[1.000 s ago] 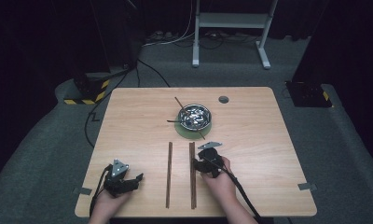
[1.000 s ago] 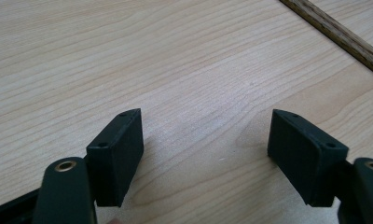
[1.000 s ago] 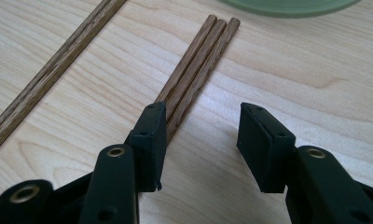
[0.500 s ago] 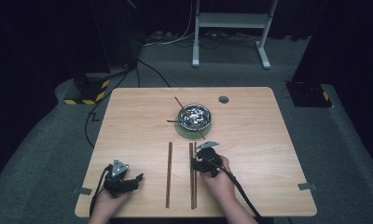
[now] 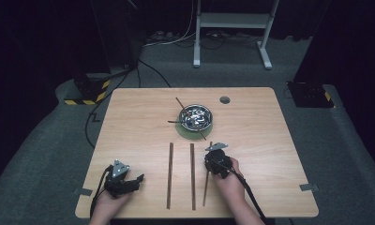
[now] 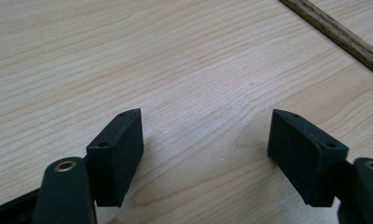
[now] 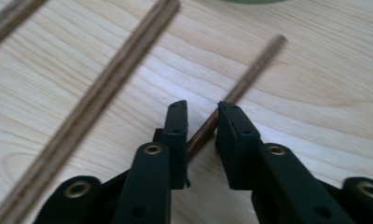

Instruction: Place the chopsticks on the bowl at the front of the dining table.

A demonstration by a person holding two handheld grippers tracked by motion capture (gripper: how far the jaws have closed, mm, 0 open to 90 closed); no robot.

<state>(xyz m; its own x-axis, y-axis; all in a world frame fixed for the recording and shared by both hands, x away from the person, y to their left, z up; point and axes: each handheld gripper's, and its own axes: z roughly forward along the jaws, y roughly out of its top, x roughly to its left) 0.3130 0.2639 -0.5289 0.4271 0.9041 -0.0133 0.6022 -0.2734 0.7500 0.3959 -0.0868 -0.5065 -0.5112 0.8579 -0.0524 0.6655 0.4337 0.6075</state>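
Two long wooden sticks (image 5: 170, 173) (image 5: 192, 173) lie side by side on the table (image 5: 270, 140). A thinner stick (image 5: 205, 187) lies slanted just right of them, partly under the right hand. My right gripper (image 5: 209, 157) points toward the bowl. Its jaws have just been closing and now pinch this thin stick (image 7: 254, 65) between the pads (image 7: 201, 109). My left gripper (image 5: 138, 180) rests at the near left, jaws wide open over bare wood (image 6: 205, 140) with nothing between them.
A metal bowl (image 5: 196, 117) on a green mat (image 5: 183, 132) stands mid-table with thin sticks poking out. A dark round hole (image 5: 224, 100) is at the far right. A thick stick (image 7: 119, 70) lies just left of the right jaws. A stick (image 6: 338, 32) passes ahead of the left gripper.
A thin slanted stick now shows under the right hand, where only two sticks showed before. The right gripper has shifted slightly to the right. The left gripper has not moved.
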